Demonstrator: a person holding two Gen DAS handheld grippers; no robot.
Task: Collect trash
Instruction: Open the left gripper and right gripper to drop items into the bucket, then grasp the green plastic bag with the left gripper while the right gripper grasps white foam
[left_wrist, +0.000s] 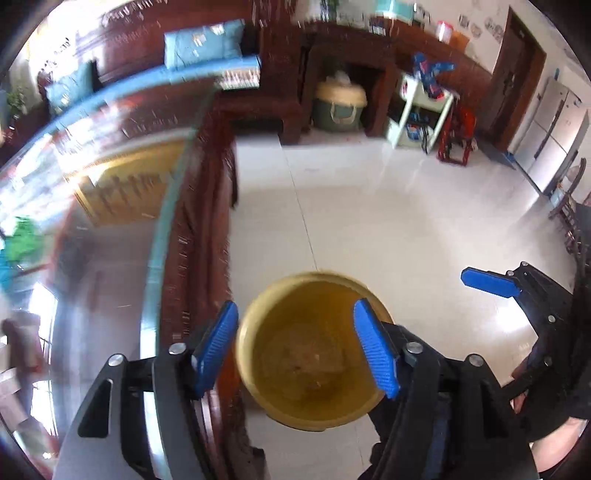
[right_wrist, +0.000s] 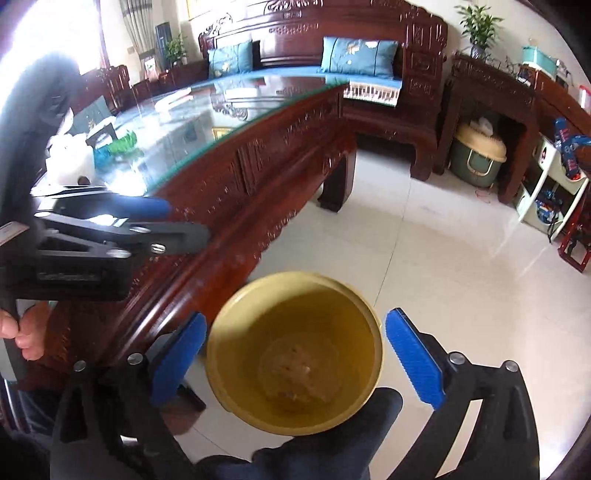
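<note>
A yellow trash bin stands on the white tiled floor beside the wooden table; brownish scraps lie at its bottom. It also shows in the right wrist view. My left gripper hangs above the bin, open and empty, its blue pads either side of the rim. My right gripper is also above the bin, open and empty. The right gripper shows at the right of the left wrist view, and the left gripper shows at the left of the right wrist view. On the table lie a green wrapper and white crumpled paper.
The carved wooden table with a glass top runs along the left. A wooden sofa with blue cushions stands behind it. A green and cream bin sits under a side table, and a white shelf stands at right.
</note>
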